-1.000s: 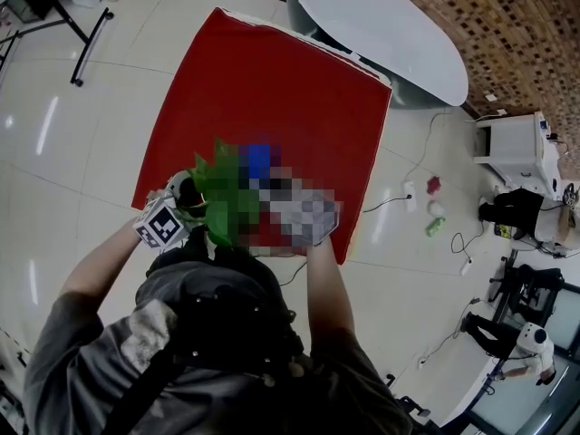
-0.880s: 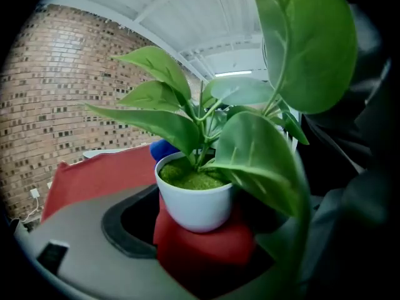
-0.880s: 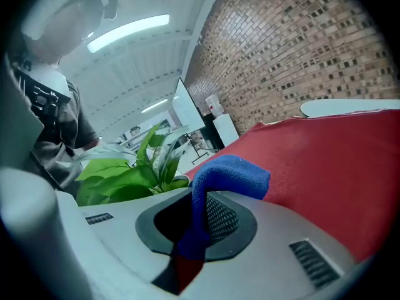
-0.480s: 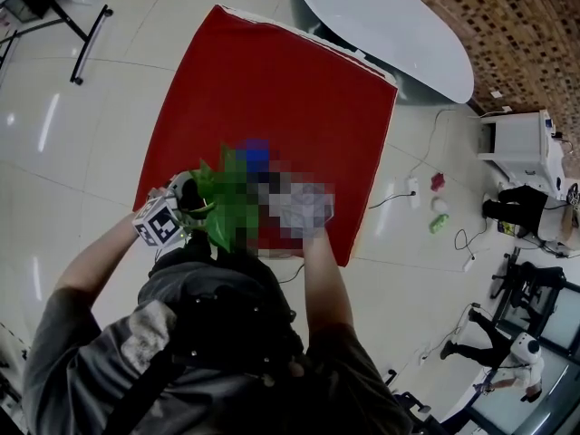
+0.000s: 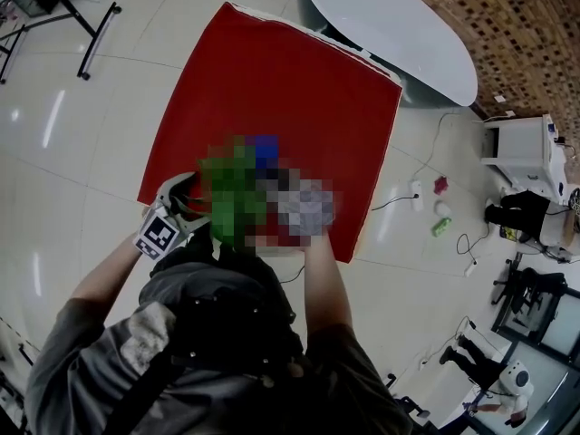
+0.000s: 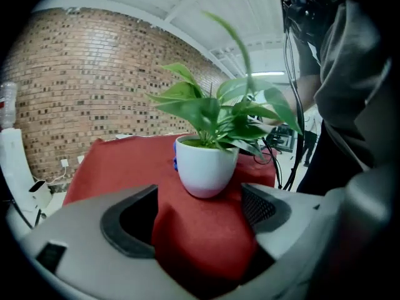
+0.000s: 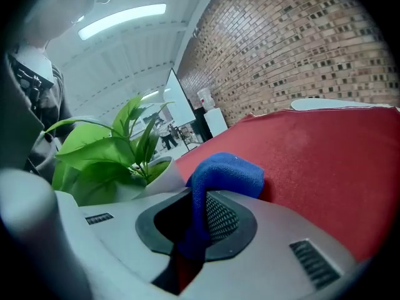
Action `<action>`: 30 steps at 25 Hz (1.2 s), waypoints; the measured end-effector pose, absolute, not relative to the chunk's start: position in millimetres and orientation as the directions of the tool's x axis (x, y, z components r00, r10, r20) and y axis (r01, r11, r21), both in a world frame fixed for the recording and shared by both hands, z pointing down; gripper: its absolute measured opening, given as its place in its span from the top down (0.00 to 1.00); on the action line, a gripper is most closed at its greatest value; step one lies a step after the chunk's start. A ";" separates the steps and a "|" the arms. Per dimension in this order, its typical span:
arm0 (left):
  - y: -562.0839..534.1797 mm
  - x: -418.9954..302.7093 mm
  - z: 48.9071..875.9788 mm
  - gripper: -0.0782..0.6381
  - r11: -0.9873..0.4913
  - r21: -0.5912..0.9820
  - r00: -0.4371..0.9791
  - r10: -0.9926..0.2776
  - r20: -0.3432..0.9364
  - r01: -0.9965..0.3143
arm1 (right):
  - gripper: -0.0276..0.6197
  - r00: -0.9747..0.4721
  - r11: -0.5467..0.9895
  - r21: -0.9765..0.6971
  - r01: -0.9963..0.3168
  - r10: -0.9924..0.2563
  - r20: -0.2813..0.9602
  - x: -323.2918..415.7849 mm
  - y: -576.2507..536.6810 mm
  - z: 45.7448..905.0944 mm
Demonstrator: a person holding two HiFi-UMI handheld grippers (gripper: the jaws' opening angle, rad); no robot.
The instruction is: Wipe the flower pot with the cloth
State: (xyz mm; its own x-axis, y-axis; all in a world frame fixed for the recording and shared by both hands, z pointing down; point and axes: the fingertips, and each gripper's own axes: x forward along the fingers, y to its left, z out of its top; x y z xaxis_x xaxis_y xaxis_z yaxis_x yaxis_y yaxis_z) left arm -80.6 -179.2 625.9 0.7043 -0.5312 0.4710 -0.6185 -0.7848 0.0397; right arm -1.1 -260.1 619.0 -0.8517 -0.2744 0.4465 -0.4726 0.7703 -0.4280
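- Head view: red cover (image 5: 272, 80) lies square over the work surface, with glossy white tile floor (image 5: 72, 152) all round it.
- White oval table (image 5: 390, 25) off the cover's far right corner; brick wall (image 5: 517, 34) behind it. Cables (image 5: 399, 202) and a white cabinet (image 5: 521, 152) on the floor to the right.
- Left gripper (image 5: 181, 208) sits at the cover's near left edge. The plant is beside it on the right and partly blurred there.
- Left gripper view: left gripper (image 6: 200, 211) has its jaws spread wide, with only red cover between them.
- Flower pot (image 6: 206, 166) is white and stands upright on the cover just beyond the jaws, untouched. Its green leaves (image 6: 212, 108) spread above it.
- Brick wall fills the far left; the person's torso is at the right edge.
- Right gripper view: right gripper (image 7: 190, 220) is clamped on the blue cloth (image 7: 225, 174), whose folded end bulges out past the jaws.
- Flower pot (image 7: 156, 170) is just left of the cloth; contact can't be told.
- Red cover runs far right to the oval table. Brick wall behind, ceiling light (image 7: 122, 17) overhead.
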 end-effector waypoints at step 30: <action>-197.8 -36.4 605.9 0.25 -0.683 -0.047 0.615 -0.683 0.394 -0.729 | 0.86 -0.851 0.767 -0.406 -0.497 -0.339 0.402 27.4 -218.7 591.3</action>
State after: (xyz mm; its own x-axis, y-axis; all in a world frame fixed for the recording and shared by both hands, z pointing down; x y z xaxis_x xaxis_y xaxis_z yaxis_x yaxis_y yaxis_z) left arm -36.4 -197.8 605.9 0.6148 -0.6832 0.3940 -0.7289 -0.6830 -0.0470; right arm 27.4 -218.7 591.3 -0.8506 -0.3388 0.4021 -0.4973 0.7666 -0.4062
